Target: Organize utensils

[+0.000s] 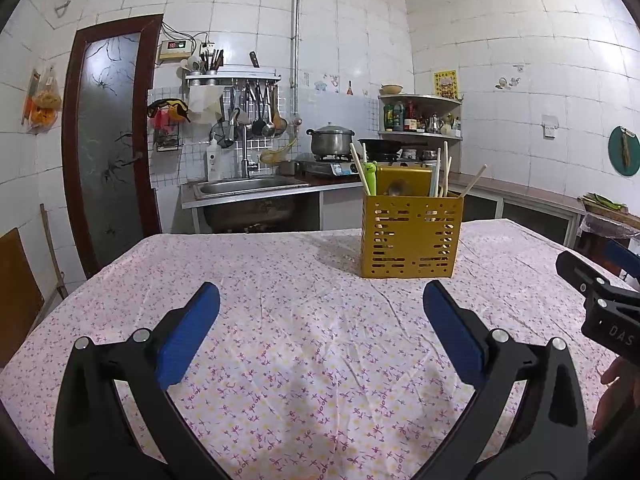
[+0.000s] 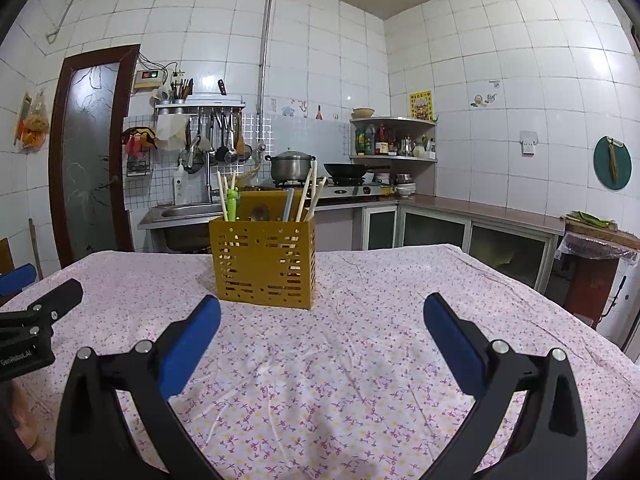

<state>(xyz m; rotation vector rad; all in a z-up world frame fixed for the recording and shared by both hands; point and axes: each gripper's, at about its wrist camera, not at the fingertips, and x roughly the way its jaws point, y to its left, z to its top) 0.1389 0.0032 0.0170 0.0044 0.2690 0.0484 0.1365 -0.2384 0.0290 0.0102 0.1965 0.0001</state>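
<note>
Two grippers are up in front of me, and both have their blue-padded jaws spread wide with nothing between them. From the left wrist view, my left gripper [image 1: 321, 308] hangs low over the flowered tablecloth [image 1: 280, 320], and the yellow utensil holder [image 1: 410, 236] stands upright right of centre in the frame, well beyond the fingertips. Out of its top poke several pale chopsticks [image 1: 439, 172], leaning at different angles, plus a green frog-topped utensil [image 1: 370, 178] at its left side. A spoon bowl shows dimly inside, against the holder's raised back wall. At the right edge of that frame I can see the body of the other gripper, well apart from the holder.

From the right wrist view, my right gripper [image 2: 322, 312] hovers over the same cloth, and the holder sits left of centre, just past the left blue pad [image 2: 188, 344] but not touching it. Part of the left gripper shows at the left edge of this frame.

Beyond the table, in the upper middle of both frames, I see a steel sink [image 1: 248, 186], a lidded pot [image 1: 331, 140] and a dark wok [image 1: 382, 146] on the stove.
</note>
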